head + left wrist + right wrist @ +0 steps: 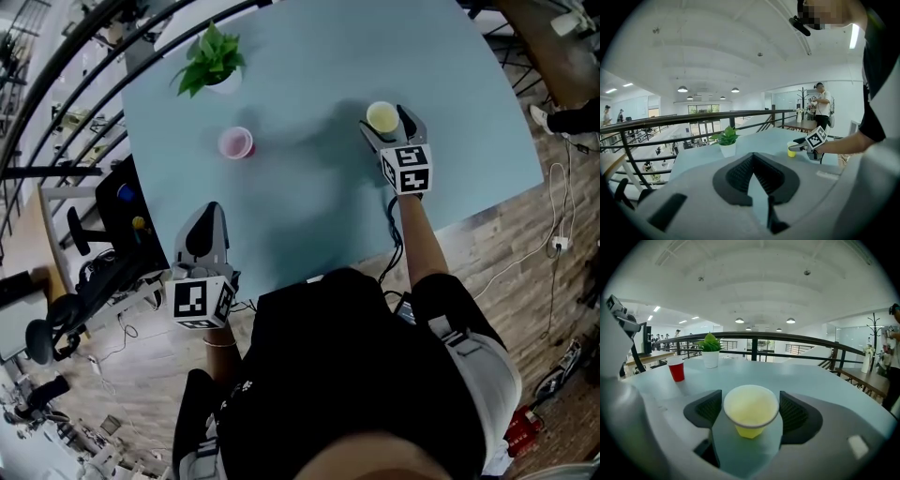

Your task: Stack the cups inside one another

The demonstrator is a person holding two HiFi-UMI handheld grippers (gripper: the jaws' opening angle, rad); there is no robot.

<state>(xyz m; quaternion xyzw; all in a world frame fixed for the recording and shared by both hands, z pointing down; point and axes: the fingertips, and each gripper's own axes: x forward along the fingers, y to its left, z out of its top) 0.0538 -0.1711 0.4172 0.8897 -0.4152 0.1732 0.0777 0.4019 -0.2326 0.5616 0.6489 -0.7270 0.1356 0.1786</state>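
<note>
Ribbed black fingers (709, 409) of right gripper (750, 398), spread, flank tapered yellow cup (751, 416).

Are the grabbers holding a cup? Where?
Nothing is held. The yellow cup stands between the right gripper's open jaws, ungripped; the left gripper is shut, empty.

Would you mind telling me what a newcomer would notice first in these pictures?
First comes the yellow cup, standing on the pale blue table between the wide-open right tongs. Next is the red cup, alone further left on the table, with a small potted plant beyond it near the far edge. The left tongs are shut and empty at the table's near-left edge.
</note>
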